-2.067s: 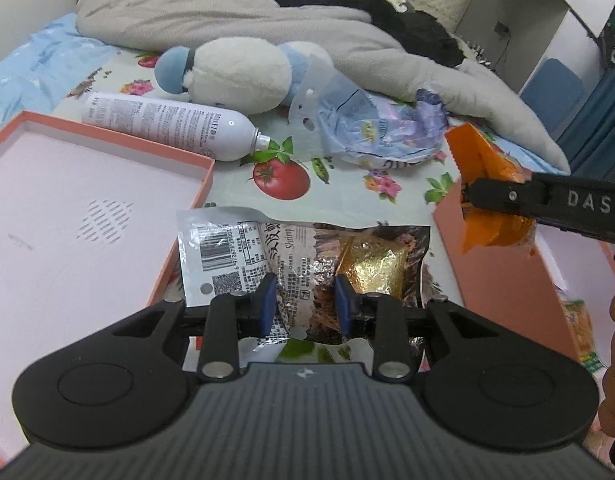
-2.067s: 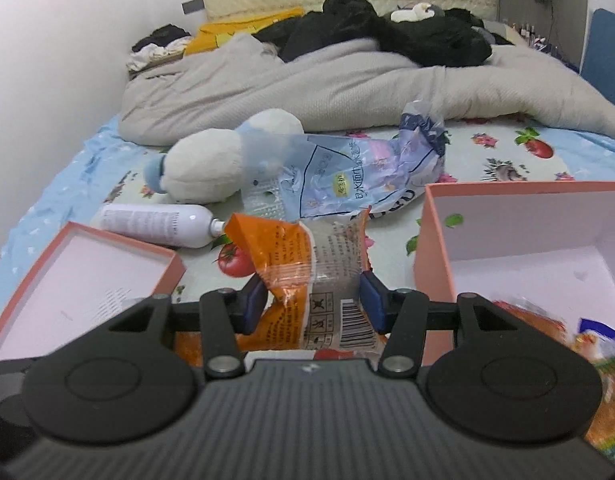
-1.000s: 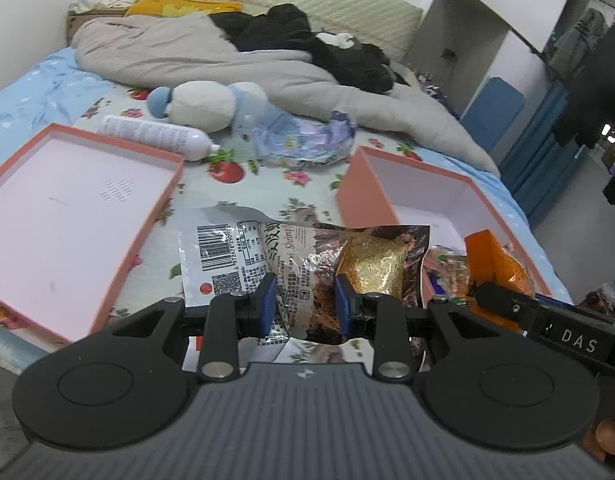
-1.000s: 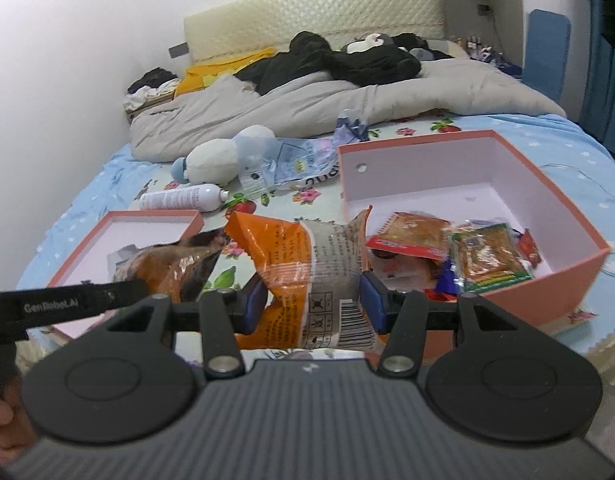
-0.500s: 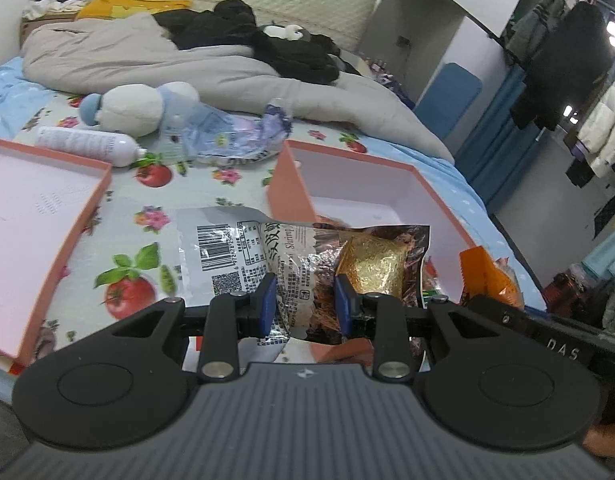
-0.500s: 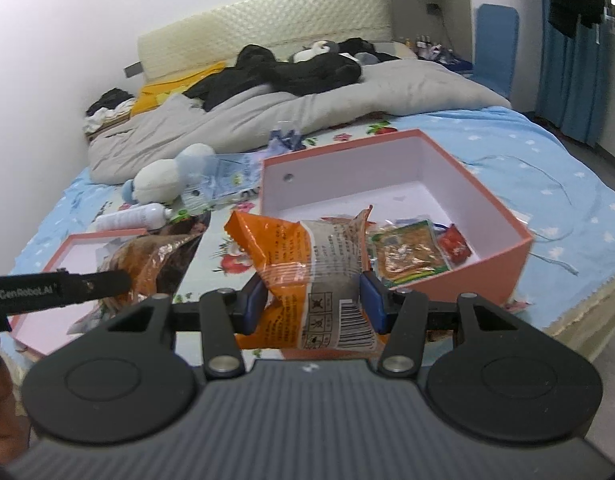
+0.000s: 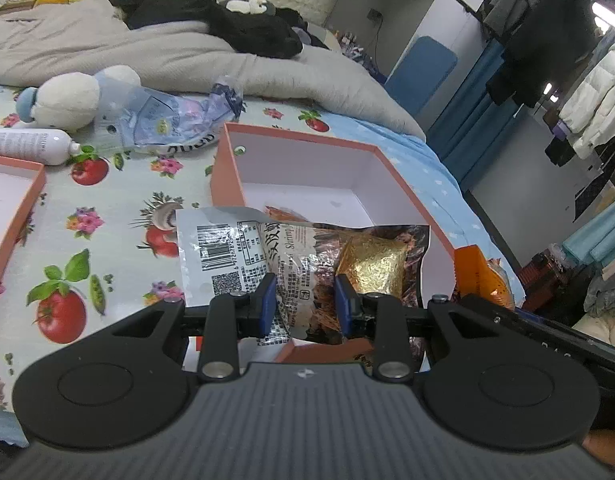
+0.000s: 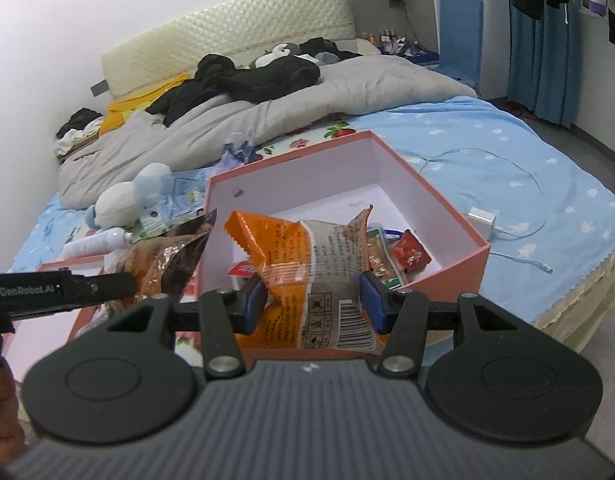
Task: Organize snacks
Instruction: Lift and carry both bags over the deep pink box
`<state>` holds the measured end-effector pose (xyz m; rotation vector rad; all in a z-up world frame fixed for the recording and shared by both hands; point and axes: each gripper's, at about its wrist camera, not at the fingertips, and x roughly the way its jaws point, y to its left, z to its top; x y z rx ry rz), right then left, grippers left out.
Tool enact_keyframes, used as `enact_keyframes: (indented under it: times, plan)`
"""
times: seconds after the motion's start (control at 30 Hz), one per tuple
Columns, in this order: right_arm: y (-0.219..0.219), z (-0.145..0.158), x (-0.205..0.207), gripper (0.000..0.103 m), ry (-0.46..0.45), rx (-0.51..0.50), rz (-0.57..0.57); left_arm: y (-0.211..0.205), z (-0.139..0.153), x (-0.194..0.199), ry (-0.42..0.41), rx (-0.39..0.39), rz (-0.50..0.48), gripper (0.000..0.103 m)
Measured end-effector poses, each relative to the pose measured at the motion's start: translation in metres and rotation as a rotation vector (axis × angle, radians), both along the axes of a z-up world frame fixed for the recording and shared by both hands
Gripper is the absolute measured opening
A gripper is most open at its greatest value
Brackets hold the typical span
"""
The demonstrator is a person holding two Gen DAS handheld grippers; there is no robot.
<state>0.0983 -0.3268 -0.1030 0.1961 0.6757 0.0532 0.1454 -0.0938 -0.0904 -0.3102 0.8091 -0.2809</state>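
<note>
My left gripper [image 7: 306,305] is shut on a silver and brown shrimp snack bag [image 7: 299,256] with a gold patch, held over the near left corner of the salmon-pink box [image 7: 307,142]. My right gripper [image 8: 313,298] is shut on an orange snack bag [image 8: 307,264], held above the near edge of the same box [image 8: 443,196]. Several small snack packets [image 8: 407,254] lie inside the box. The orange bag [image 7: 479,276] shows at the right of the left wrist view. The left gripper's bag [image 8: 163,256] shows at the left of the right wrist view.
The box lid [image 7: 23,196] lies on the flowered sheet to the left. A white bottle [image 7: 27,146], a plush toy [image 7: 71,98] and a crumpled plastic bag [image 7: 175,114] lie behind. A white charger with cable [image 8: 483,216] lies right of the box. A grey duvet [image 8: 347,84] covers the far bed.
Both grippers have swung to the right with their bags and now hang over the pink box. The lid has slid towards the left edge of the left wrist view.
</note>
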Motion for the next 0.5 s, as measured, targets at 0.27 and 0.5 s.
enact_keyframes:
  times: [0.27, 0.5]
  plan:
    - [-0.018, -0.01, 0.044, 0.054, 0.024, -0.012, 0.001, -0.025, -0.01, 0.053, 0.028, 0.017, -0.029, 0.035]
    - [-0.027, -0.019, 0.089, 0.055, 0.044, -0.013, 0.008, -0.039, -0.018, 0.106, 0.032, 0.034, -0.047, 0.035]
